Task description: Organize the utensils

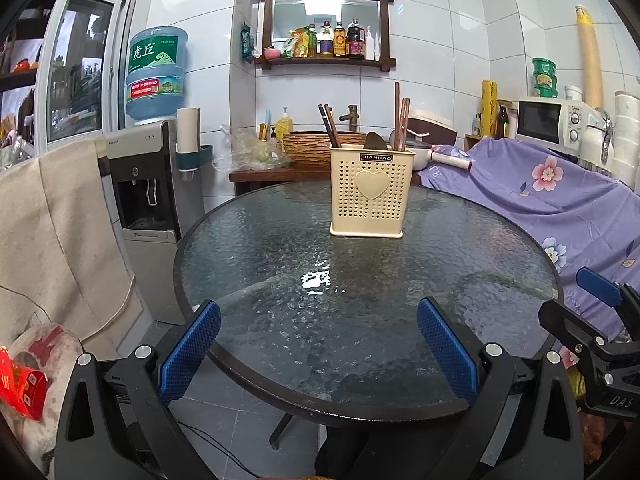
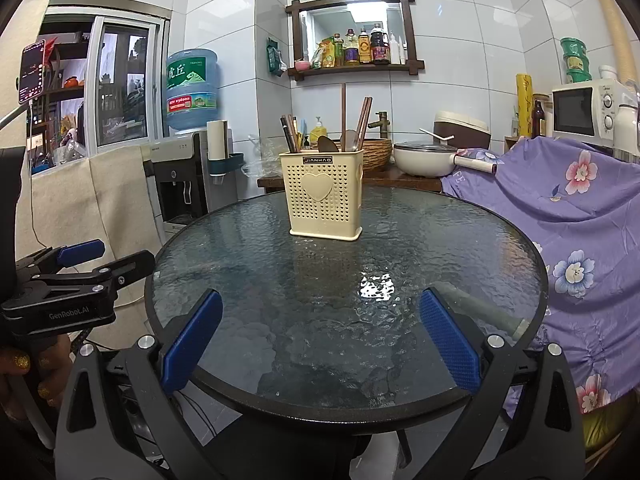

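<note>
Inside the cream utensil holder point(image 1: 372, 196), the lower ends of the chopsticks point(image 1: 401, 120) and a dark spoon point(image 1: 376, 141) are concealed by the perforated wall (compartments cannot be told apart). The right gripper point(image 1: 600, 320) is cut off at the left-wrist frame's edge.

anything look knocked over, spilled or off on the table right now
Nothing stands out. The cream utensil holder stands upright on the glass table, chopsticks and spoons inside it. Both grippers, left and right, are open and hold nothing.
</note>
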`<action>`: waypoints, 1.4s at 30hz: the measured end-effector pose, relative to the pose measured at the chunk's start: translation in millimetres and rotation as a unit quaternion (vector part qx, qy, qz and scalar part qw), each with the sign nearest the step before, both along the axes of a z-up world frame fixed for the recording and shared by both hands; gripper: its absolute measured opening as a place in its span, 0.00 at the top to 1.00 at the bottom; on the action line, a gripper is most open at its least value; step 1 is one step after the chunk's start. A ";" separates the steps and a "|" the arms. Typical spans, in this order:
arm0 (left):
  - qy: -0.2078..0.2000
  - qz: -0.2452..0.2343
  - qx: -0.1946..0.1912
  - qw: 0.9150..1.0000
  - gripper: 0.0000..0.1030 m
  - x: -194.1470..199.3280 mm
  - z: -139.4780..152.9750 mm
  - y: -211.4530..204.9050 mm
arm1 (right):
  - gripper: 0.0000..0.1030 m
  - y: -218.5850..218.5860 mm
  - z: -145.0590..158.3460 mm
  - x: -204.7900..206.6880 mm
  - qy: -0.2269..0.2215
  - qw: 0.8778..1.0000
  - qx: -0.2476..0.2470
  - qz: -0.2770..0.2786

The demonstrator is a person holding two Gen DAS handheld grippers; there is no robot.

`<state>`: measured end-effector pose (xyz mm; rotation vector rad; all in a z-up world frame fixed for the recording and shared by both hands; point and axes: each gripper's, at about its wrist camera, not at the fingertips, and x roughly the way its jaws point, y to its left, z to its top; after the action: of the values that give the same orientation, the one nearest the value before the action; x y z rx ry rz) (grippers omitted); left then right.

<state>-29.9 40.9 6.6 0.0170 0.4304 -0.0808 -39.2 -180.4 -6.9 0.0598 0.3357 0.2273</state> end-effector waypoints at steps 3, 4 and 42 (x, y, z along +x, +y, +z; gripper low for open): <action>-0.002 0.002 0.015 1.000 0.06 -0.3 -0.4 -3.4 | 0.06 -0.4 -0.3 -0.1 0.000 1.000 0.000 0.000; -0.002 0.001 0.017 1.000 0.06 -0.2 -0.6 -4.0 | 0.06 -0.4 -0.4 -0.3 0.000 1.000 0.000 0.000; -0.004 0.004 0.017 1.000 0.06 0.3 1.2 -5.1 | 0.06 -1.8 -0.7 -1.2 0.002 1.000 -0.001 -0.002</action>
<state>-29.6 35.8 7.8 0.0495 0.4247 -0.0656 -40.4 -182.2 -7.6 0.0580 0.3389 0.2225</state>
